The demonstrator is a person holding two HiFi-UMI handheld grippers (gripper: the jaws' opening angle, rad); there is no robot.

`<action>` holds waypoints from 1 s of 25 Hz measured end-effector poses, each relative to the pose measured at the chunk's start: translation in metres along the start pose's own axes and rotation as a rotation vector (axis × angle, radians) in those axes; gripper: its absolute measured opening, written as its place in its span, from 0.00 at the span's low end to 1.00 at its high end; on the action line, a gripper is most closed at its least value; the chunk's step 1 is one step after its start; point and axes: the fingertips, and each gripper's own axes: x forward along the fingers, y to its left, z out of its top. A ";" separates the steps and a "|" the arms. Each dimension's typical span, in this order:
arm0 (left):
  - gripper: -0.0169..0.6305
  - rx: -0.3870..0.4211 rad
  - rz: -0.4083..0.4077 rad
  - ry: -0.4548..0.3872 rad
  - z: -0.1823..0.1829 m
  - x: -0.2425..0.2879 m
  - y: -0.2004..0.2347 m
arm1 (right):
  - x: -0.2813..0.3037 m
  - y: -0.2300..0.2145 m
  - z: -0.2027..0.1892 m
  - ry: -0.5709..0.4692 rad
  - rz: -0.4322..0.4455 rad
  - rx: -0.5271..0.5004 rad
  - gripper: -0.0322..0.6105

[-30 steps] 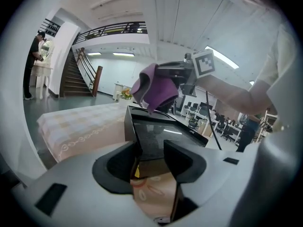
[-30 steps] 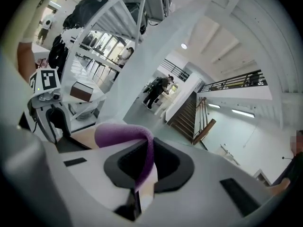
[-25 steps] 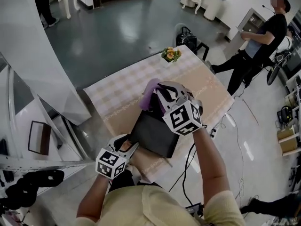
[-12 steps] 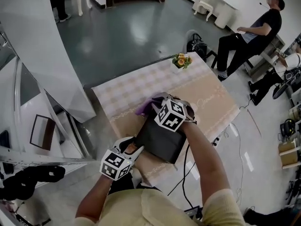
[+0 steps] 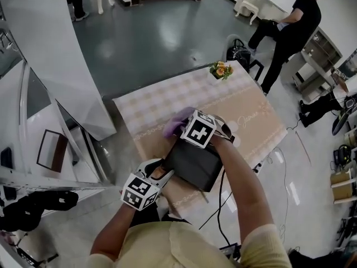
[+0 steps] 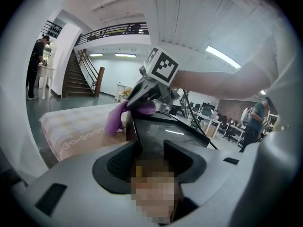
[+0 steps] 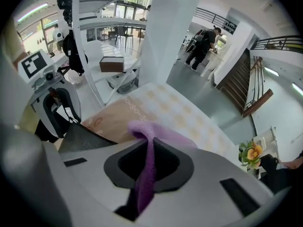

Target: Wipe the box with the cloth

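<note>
Head view. A black box stood near the front edge of a tabletop covered with a pale checked and beige cloth. The left claw met the box at its near left corner, the marker cube facing up and the left forearm reaching in from the lower left. The right forearm stretched forward over the box from the lower right, wrist turned so that its marker cube faced up. The right claw pointed at the far left edge of the box, where a purple cloth lay bunched against the box's top rim and spilled onto the tabletop. A small pot of flowers stood at the far edge of the tabletop, well apart from the box. A person stood on the floor beyond.

Left gripper view. The jaws of the left claw were narrowed onto the near edge of the box, which filled the gap between them. Beyond it the right claw pressed the cloth at the far corner.

Right gripper view. The right claw was clamped on the cloth, a strip of which ran down between the jaws. The box lay at lower left, the left claw behind it.
</note>
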 end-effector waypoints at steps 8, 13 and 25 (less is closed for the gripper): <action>0.33 -0.001 0.003 0.012 -0.006 -0.002 0.000 | -0.007 0.042 0.009 -0.023 0.104 0.001 0.12; 0.33 -0.001 0.018 0.019 -0.011 -0.007 0.002 | -0.014 0.067 0.014 -0.039 0.141 -0.023 0.12; 0.33 -0.030 0.107 -0.035 -0.004 -0.055 0.023 | -0.026 0.122 0.026 -0.092 0.202 -0.073 0.12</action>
